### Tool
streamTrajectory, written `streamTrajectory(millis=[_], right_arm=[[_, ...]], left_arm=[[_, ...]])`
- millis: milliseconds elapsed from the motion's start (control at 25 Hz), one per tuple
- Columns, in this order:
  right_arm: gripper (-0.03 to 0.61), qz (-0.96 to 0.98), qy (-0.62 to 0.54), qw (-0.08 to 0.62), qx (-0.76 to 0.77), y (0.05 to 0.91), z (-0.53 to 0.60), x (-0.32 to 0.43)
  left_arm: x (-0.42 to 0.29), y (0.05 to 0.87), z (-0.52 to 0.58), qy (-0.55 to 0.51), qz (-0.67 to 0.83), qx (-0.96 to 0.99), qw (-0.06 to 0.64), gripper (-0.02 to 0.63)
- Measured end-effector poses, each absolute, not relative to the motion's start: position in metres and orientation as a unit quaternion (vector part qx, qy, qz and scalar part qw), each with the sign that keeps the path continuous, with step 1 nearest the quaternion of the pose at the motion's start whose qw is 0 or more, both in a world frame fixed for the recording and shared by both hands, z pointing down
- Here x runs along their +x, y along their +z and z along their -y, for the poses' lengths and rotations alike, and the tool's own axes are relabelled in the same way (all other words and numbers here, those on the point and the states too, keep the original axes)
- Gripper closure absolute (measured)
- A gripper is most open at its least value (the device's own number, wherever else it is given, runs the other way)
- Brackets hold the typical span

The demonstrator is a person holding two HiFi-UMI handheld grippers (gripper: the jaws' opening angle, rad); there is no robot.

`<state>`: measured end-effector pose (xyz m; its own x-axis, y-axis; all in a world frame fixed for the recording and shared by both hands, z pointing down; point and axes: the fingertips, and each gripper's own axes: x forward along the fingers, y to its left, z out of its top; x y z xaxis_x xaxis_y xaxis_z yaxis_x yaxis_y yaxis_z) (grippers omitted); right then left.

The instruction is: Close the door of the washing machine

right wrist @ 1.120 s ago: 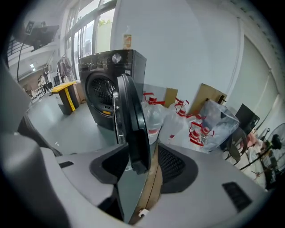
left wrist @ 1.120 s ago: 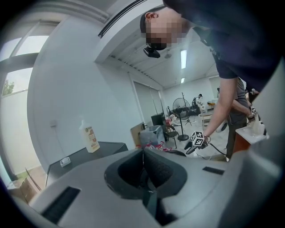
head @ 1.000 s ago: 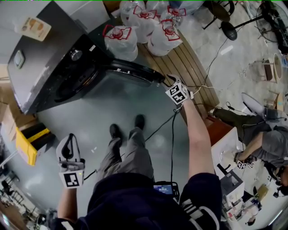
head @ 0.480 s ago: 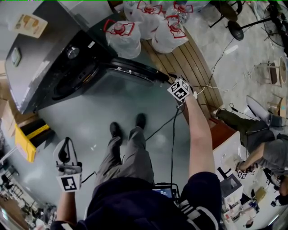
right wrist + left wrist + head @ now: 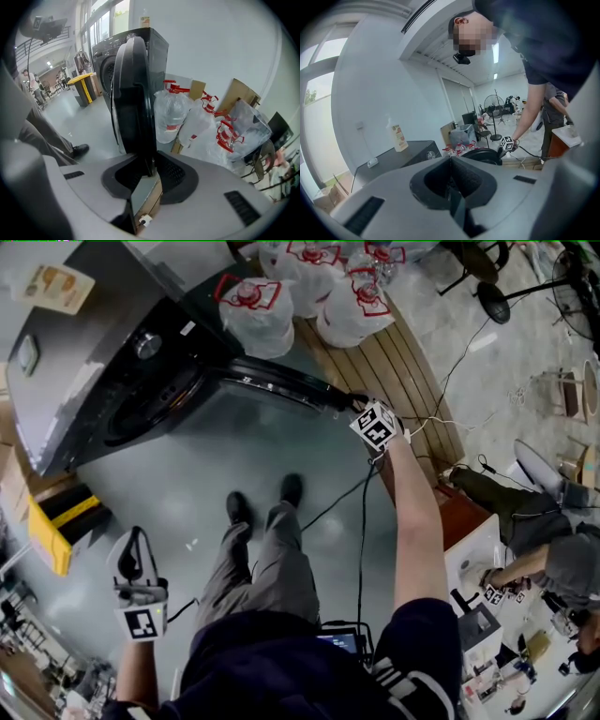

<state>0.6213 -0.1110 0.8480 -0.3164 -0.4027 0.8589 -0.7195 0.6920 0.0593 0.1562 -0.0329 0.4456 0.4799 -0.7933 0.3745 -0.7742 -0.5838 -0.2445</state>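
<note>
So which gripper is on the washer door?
The right gripper: its jaws have just been closing on the open door. The left gripper hangs apart, empty.

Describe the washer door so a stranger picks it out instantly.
Find the washing machine at the head view's upper left. Its door swings open toward the wooden platform, where the right gripper's fingers have just been closing on its edge. Only it is a round black panel; the neighbouring bags are white, red-tied.

door (image 5: 133,93) edge in closing tool (image 5: 148,171)
</note>
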Motion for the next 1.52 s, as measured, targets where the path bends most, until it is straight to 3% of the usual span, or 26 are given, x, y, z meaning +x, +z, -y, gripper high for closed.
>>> streamTrajectory(millis=[1000,1520], right_arm=[[0.489,0.759,0.208,0.464,0.406,0.846,0.047,0.574],[0.492,0.738,0.233,0.455,0.440,0.847,0.008,0.523]], left_arm=[[0.150,0.433,0.010,-0.211,-0.492,-0.845,0.020,0.588],[0.101,0.431,-0.028,-0.204,-0.531,-0.823,0.012,0.588]])
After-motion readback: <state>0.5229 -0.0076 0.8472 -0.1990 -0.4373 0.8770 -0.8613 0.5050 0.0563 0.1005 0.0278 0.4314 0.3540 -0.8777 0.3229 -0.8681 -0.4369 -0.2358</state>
